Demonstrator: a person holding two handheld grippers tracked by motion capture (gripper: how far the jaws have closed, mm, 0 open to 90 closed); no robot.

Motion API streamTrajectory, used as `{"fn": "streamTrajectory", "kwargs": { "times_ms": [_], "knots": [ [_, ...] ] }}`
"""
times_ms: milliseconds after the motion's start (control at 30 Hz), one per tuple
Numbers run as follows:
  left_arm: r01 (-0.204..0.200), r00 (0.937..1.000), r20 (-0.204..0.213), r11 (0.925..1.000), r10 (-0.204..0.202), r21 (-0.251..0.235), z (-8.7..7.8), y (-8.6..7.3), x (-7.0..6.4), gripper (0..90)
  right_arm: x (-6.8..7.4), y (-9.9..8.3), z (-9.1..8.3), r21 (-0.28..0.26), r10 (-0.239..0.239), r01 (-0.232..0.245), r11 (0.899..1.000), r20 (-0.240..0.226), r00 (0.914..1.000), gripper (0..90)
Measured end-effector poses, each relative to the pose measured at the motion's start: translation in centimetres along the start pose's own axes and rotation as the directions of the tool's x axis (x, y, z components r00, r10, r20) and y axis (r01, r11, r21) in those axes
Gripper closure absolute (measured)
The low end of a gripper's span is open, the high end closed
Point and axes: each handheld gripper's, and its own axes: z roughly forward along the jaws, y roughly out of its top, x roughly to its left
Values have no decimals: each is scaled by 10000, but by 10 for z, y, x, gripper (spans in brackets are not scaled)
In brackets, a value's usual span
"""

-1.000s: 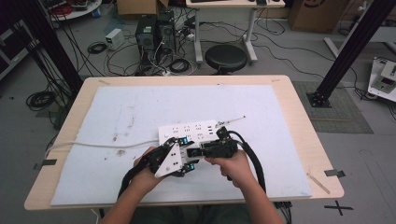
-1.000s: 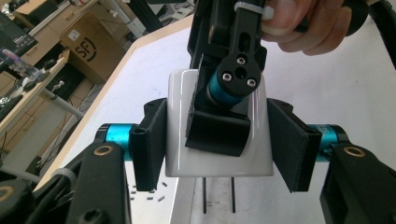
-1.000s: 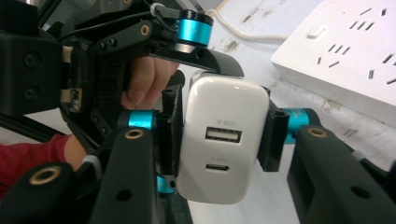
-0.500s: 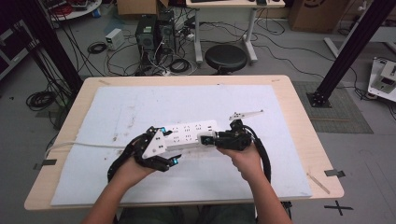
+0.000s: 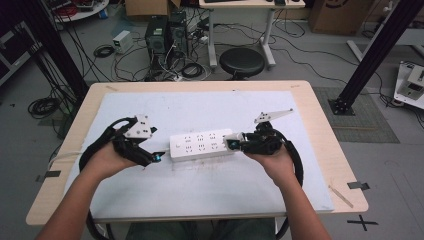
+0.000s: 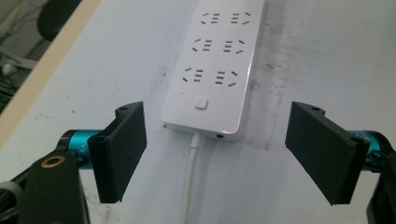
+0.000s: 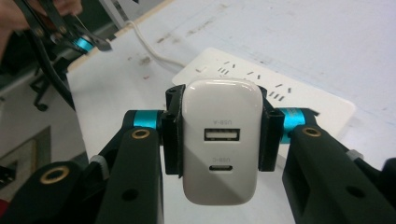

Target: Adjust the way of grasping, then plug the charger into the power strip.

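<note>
A white power strip (image 5: 200, 145) (image 6: 217, 65) lies across the middle of the pale mat, its white cord (image 6: 190, 182) trailing off the left end. My left gripper (image 5: 156, 157) (image 6: 224, 149) stands open just off that corded end, nothing between its jaws. My right gripper (image 5: 232, 144) (image 7: 218, 135) hovers at the strip's right end, shut on a white USB charger (image 7: 220, 140) whose two ports face the camera. The strip (image 7: 280, 100) lies right behind the charger.
The pale mat (image 5: 210, 195) covers most of the wooden table (image 5: 320, 125). A grey three-cornered plate (image 5: 272, 115) rises over my right gripper. Beyond the far edge stand a black stool (image 5: 242, 62) and computer boxes among floor cables.
Both grippers have moved apart from the middle: the left one out past the strip's left end, the right one with the charger to the strip's right end.
</note>
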Motion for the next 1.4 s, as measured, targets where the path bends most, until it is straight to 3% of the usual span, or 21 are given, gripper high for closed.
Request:
{"fn": "streamTrajectory", "kwargs": {
  "times_ms": [100,233,333,367,467,667,800,867,1000,1267,1400],
  "knots": [
    [243,9995,177,9996,-245,164,-6,-6,9,206,1,5,-4,221,-377,371,9991,267,9989,634],
    [379,9993,8,9987,-380,348,-11,-13,19,206,1,11,-8,500,-659,634,9967,505,9965,634],
    [394,9992,-32,9979,-392,517,-12,-16,27,206,0,13,-10,662,-698,655,9957,643,9955,634],
    [605,9982,-36,9970,-604,477,-12,-17,28,206,-1,14,-11,692,-694,646,9955,692,9952,634],
    [726,9973,-107,9950,-721,690,-12,-18,33,206,-4,15,-12,768,-712,655,9949,735,9947,634],
    [911,9957,-264,9917,-891,906,-13,-17,40,206,-12,23,-11,1199,-1054,957,9882,774,9914,634],
    [1043,9945,-224,9888,-1025,1066,-13,-17,42,206,-16,34,-9,1606,-1503,1374,9774,712,9861,634],
    [1156,9933,-145,9858,-1147,1215,-14,-18,43,206,-17,44,-7,1904,-1888,1741,9661,618,9801,634],
    [1377,9905,-117,9806,-1374,1392,-14,-18,45,206,-19,54,-2,2139,-2087,1922,9578,569,9763,634],
    [1306,9914,-68,9812,-1310,1424,-10,-19,44,206,-21,65,11,2571,-2362,2164,9419,484,9705,634],
    [1327,9910,-47,9796,-1335,1508,-7,-21,44,206,-21,69,18,3018,-2569,2342,9242,372,9657,634]
  ]
}}
